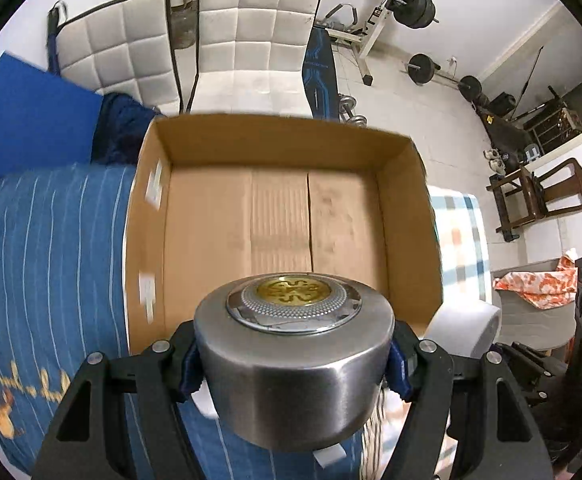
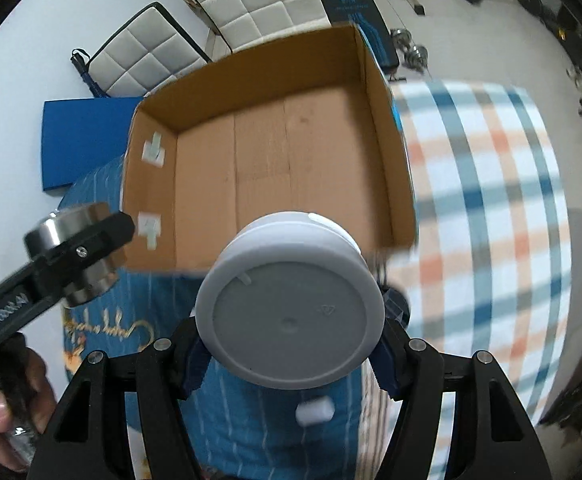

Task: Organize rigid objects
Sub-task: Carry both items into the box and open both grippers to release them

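Note:
My left gripper (image 1: 293,364) is shut on a round steel container (image 1: 291,368) with a gold emblem on its lid, held just in front of the near edge of an open cardboard box (image 1: 275,216). My right gripper (image 2: 289,344) is shut on a white plastic jar (image 2: 291,300), its flat base facing the camera, also held at the box's near edge (image 2: 283,176). The left gripper with the steel container (image 2: 71,256) shows at the left of the right wrist view. The white jar (image 1: 463,328) shows at the right of the left wrist view. The box's inside looks empty.
The box sits on a bed with a blue striped cover (image 1: 51,248) and a plaid cover (image 2: 483,216). A small white object (image 2: 314,411) lies on the bed below the jar. Two white padded chairs (image 1: 251,40) and a blue board (image 1: 31,120) stand behind the box. Gym weights (image 1: 419,8) lie beyond.

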The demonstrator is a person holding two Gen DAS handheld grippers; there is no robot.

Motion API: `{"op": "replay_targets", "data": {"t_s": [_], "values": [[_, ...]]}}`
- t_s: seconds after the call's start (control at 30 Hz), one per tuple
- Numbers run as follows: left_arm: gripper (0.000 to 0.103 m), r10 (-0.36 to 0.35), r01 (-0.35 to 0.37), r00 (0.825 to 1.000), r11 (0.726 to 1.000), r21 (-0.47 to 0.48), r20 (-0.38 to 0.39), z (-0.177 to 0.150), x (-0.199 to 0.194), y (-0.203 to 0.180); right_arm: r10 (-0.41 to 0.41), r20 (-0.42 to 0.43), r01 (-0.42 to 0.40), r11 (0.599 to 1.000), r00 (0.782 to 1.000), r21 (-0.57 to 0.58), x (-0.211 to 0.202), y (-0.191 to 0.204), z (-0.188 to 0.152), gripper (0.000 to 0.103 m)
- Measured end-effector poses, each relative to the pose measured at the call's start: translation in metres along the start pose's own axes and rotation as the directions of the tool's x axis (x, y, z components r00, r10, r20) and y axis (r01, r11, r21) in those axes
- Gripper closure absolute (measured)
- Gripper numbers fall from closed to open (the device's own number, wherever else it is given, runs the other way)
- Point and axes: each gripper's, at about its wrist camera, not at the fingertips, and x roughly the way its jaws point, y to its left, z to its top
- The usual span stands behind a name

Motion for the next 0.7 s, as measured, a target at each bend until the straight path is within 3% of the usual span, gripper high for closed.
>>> {"op": "replay_targets", "data": {"t_s": [0.2,0.4,0.7], "values": [[0.035,-0.006,0.005,0.998,1.000,-0.018,-0.057,0.047,0.045,0.010,-0.063,-0.014,0.062,0.997,0.998,-0.046,0.036,0.005,0.068,0.035],[0.035,-0.015,0.008,0.989,0.999,-0.049,-0.147,0.071,0.096,0.022,-0.103,-0.051,0.098,0.992,0.993,-0.083,0.082,0.008,0.106,0.035],[0.035,-0.019,0.009,0.959,0.999,-0.038,-0.283,0.088,0.160,0.021,-0.180,-0.101,0.163,0.974,0.978,-0.156,0.136,0.014,0.144,0.035]]}}
